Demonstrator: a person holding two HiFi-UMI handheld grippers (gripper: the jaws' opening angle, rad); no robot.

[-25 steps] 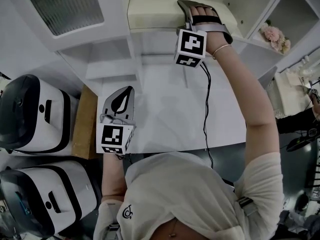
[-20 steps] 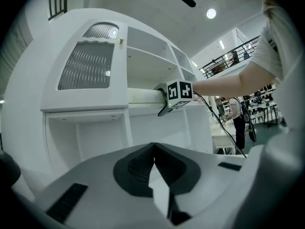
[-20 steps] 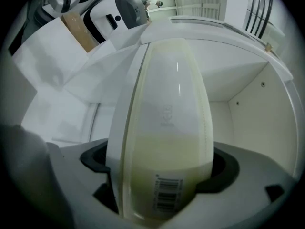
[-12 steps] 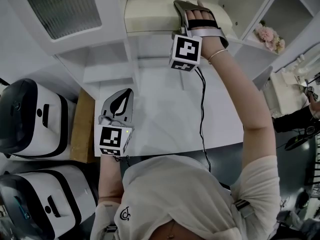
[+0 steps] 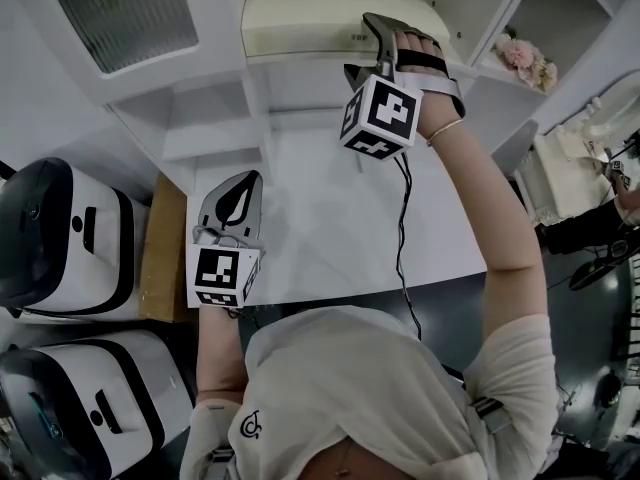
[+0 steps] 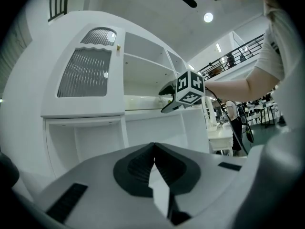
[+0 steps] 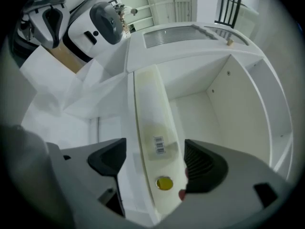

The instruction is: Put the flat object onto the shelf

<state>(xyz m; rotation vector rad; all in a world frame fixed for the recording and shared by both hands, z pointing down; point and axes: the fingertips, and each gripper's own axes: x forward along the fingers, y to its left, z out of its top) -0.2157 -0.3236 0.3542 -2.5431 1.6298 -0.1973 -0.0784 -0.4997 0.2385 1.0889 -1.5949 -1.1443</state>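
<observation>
The flat object (image 5: 300, 18), a cream-coloured slab with a barcode label and a yellow dot (image 7: 155, 128), lies on the white shelf (image 5: 300, 61) of the cabinet. My right gripper (image 5: 395, 43) is raised to the slab's right end. In the right gripper view the slab's near end lies between the jaws (image 7: 153, 150). They are closing, and the left pad stands clear of the slab. My left gripper (image 5: 250, 183) hovers low over the white tabletop (image 5: 330, 218), jaws shut with nothing in them (image 6: 154, 149).
Two white-and-black appliances (image 5: 60, 233) (image 5: 90, 388) stand at the left beside a wooden board (image 5: 165, 248). A cabinet door with ribbed glass (image 5: 120, 8) is upper left. Pink flowers (image 5: 520, 58) sit in the right compartment. A black cable (image 5: 405, 228) hangs from the right gripper.
My right gripper has drawn back a little from the slab and tilted, its marker cube now lower and farther right. The left gripper has barely moved.
</observation>
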